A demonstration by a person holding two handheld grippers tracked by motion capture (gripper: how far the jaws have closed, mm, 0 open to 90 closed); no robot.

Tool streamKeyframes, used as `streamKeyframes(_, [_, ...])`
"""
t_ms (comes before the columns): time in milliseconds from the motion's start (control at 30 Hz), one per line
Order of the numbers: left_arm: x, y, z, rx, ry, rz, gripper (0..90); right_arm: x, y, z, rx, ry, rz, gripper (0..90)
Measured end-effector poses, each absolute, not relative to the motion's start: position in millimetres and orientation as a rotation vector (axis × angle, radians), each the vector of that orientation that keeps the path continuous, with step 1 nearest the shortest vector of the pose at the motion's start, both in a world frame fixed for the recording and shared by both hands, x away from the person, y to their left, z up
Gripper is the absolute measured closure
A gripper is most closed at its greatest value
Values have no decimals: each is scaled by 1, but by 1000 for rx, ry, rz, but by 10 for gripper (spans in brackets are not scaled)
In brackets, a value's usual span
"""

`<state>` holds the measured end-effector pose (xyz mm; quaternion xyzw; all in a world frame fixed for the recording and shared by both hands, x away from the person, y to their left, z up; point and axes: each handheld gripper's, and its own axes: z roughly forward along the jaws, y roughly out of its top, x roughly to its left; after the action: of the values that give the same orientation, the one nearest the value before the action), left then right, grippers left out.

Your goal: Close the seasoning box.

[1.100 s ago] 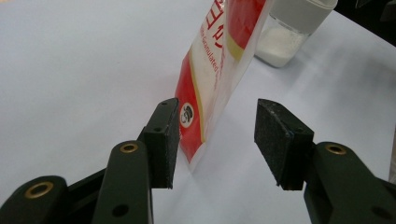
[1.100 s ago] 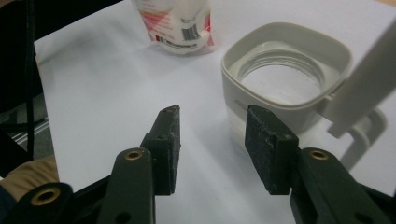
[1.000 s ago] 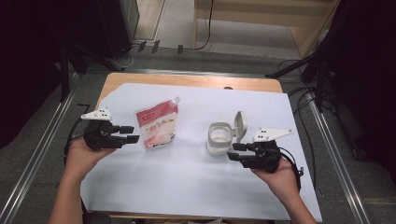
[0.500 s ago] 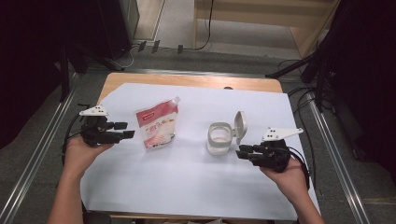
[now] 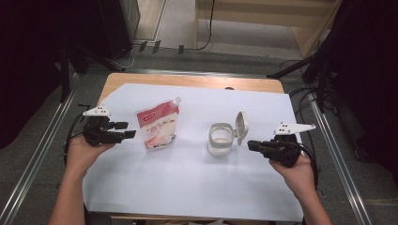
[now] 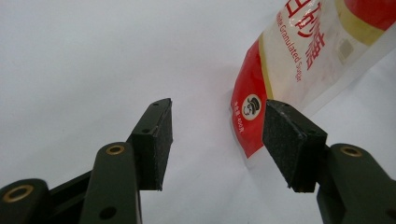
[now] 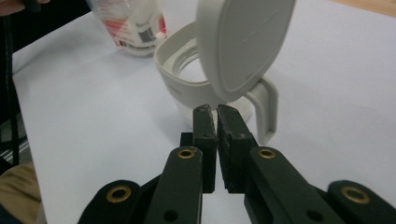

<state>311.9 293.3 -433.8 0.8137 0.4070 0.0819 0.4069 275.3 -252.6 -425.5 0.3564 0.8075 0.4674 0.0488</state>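
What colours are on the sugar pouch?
The sugar pouch is red and white with a yellow band, clearest in the left gripper view.

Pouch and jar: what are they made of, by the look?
Pouch: likely flexible plastic film, glossy; a clear edge strip and a printed red-and-white face show in the left gripper view. Jar: probably moulded plastic, matte off-white, with a smooth one-piece handle and a hinged flip lid standing open.
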Motion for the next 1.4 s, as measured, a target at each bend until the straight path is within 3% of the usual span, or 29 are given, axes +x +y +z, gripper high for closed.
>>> streamKeyframes(1067, [309,293,-434,2040,1017,219,455,338,-234,-420,1194,2397,1401,900])
streamKeyframes(1400, [310,293,-435,2050,1021,212,456,339,-228,-423,1204,2395,1424,900])
